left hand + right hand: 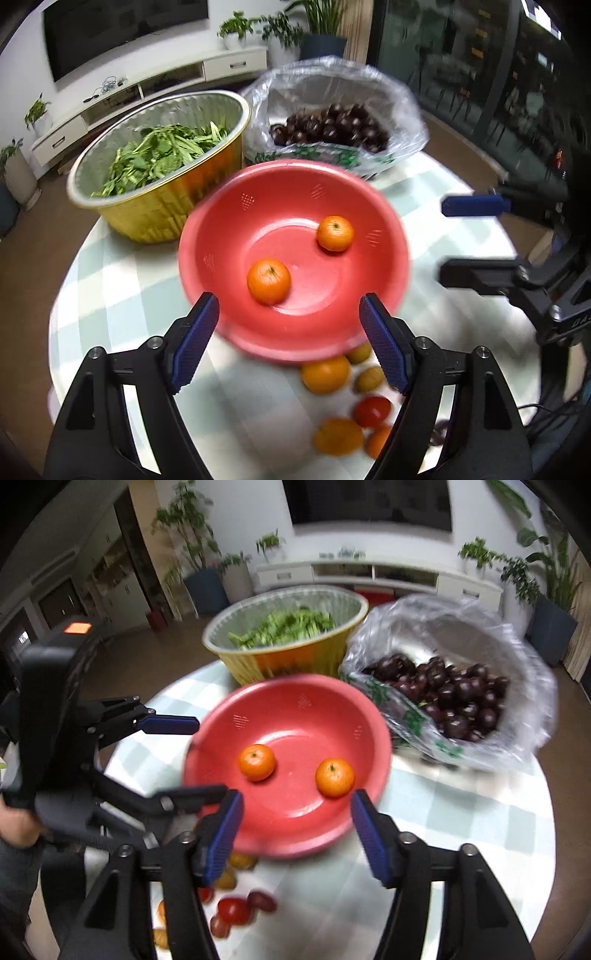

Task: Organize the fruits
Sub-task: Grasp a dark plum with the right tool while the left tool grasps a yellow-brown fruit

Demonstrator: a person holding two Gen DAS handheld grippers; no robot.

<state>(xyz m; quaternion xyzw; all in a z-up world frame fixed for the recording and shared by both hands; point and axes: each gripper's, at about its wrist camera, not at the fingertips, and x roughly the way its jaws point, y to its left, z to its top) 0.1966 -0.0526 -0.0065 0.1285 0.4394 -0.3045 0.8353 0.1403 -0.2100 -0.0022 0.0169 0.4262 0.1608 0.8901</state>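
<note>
A red plastic bowl stands on the checked round table and holds two small oranges. The bowl and both oranges also show in the right wrist view. Loose fruit lies on the table near the bowl's front: oranges, a red tomato and small yellow-green fruits. My left gripper is open and empty over the bowl's near rim. My right gripper is open and empty just in front of the bowl.
A gold foil basin of green leaves stands behind the bowl to the left. A clear plastic bag of dark cherries stands behind it to the right. The right gripper shows at the right in the left wrist view.
</note>
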